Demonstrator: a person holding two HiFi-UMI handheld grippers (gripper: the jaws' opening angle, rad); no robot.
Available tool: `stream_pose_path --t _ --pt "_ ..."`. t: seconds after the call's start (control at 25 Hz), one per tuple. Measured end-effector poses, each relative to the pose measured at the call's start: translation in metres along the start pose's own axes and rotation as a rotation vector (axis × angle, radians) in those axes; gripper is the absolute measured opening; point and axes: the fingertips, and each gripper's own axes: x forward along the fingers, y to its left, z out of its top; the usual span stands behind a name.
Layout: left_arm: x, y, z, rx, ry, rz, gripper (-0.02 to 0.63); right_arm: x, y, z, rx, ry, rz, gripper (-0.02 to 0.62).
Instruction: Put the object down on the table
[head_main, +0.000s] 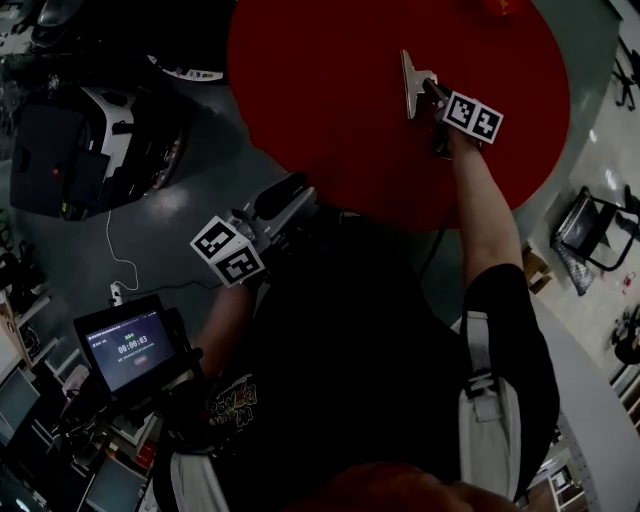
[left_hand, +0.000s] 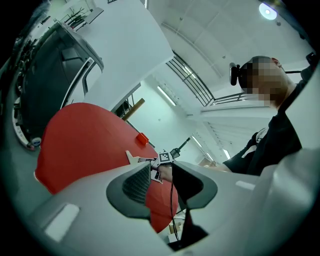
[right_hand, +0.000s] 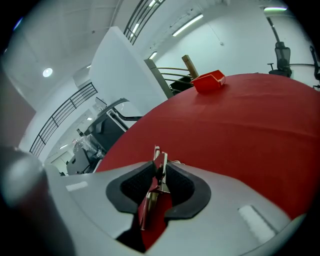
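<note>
1. The left tongs (head_main: 287, 196) hang nearest the person, just off the near edge of the round red counter (head_main: 330, 90) and above the grey floor. Their jaws stand apart with nothing between them. Through the gap, the left gripper view shows only the other tongs, far off.
2. A small lit screen (head_main: 130, 350) sits low at the person's left, well away from the counter.
3. The right arm reaches out over the counter's near edge and carries the right tongs (head_main: 428, 88) above the middle of the red surface.
4. The right tongs' jaws are clamped on the metal object (right_hand: 160, 170), with the dark pads pressing on it from both sides.
5. The metal object is thin and shiny. It looks like narrow bright strips set close together, and they mirror the red of the counter.
6. In the head view its free end shows as a pale flat piece past the jaw tips. In the left gripper view that end comes to a pale point.
7. The metal object is over the middle of the counter. I cannot tell whether it touches the surface.
8. A small red bin (right_hand: 209, 81) stands at the counter's far edge, well apart from the tongs.
</note>
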Motion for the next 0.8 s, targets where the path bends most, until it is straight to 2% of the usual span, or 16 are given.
stream_pose_path --t 0.16,0.36,0.48,0.6,0.72,0.8 --pt "0.000 0.003 0.003 -0.021 -0.024 0.013 0.144 0.007 0.005 0.001 0.023 0.027 0.039 0.078" --pt "-0.014 0.039 0.014 -0.049 -0.026 0.010 0.144 0.033 0.032 -0.002 0.056 0.003 0.071 0.029" --pt "-0.007 0.035 0.012 -0.078 -0.031 -0.003 0.144 0.023 0.034 0.000 0.048 -0.006 0.057 0.023" --pt "-0.005 0.034 0.016 -0.078 -0.015 -0.033 0.144 0.013 0.034 -0.006 0.076 -0.021 0.041 0.018" --pt "0.005 0.019 0.012 -0.056 0.019 -0.095 0.144 -0.026 0.030 -0.003 0.106 -0.084 0.028 0.017" --pt "0.015 0.026 0.012 -0.066 0.054 -0.140 0.144 -0.042 0.029 0.001 0.150 -0.136 0.015 0.015"
